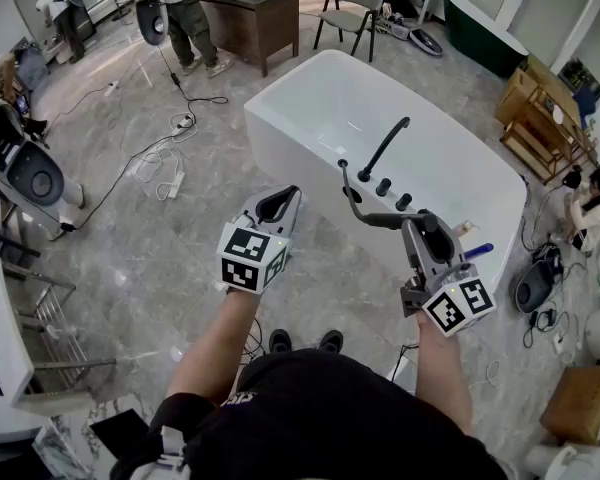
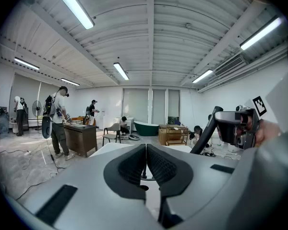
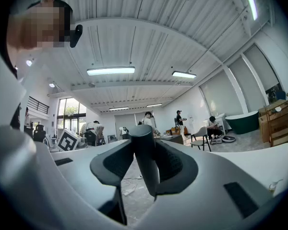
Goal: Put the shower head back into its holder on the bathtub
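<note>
The white bathtub (image 1: 310,108) stands ahead of me, with a black spout (image 1: 385,148) and a row of black knobs (image 1: 384,186) on its near right rim. My right gripper (image 1: 425,226) hangs over that rim, shut on the handle of the black shower head (image 1: 372,218), whose thin end reaches left and curls up beside the knobs. In the right gripper view the dark handle (image 3: 146,162) fills the gap of the right gripper (image 3: 143,138). My left gripper (image 1: 280,200) floats left of the tub's near wall, shut and empty; in its own view the left gripper (image 2: 146,152) has its pads together.
Cables and a power strip (image 1: 170,173) lie on the marble floor at left. A dark desk (image 1: 250,13) with people near it and a chair (image 1: 355,13) stand beyond the tub. Wooden shelving (image 1: 540,118) and a seated person are at right. A machine (image 1: 25,168) stands far left.
</note>
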Available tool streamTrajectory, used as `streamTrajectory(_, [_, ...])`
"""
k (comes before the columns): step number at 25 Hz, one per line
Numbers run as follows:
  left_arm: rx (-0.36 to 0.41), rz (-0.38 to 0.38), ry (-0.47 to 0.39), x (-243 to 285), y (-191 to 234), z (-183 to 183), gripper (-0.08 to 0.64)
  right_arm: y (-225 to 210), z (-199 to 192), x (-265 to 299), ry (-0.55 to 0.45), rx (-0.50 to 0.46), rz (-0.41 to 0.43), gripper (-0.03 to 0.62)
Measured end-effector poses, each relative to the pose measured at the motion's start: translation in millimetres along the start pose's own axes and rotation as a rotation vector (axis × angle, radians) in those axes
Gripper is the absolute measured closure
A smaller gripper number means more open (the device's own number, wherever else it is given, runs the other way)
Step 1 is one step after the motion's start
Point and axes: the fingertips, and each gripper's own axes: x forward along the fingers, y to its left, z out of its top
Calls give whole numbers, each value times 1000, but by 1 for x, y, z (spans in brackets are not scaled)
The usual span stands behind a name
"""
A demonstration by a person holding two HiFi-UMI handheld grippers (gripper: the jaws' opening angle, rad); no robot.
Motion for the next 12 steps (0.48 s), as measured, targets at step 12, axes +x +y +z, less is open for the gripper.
streamTrajectory(12, [-13, 6, 1, 0, -20, 4, 540, -9, 0, -15, -1, -7, 17, 439])
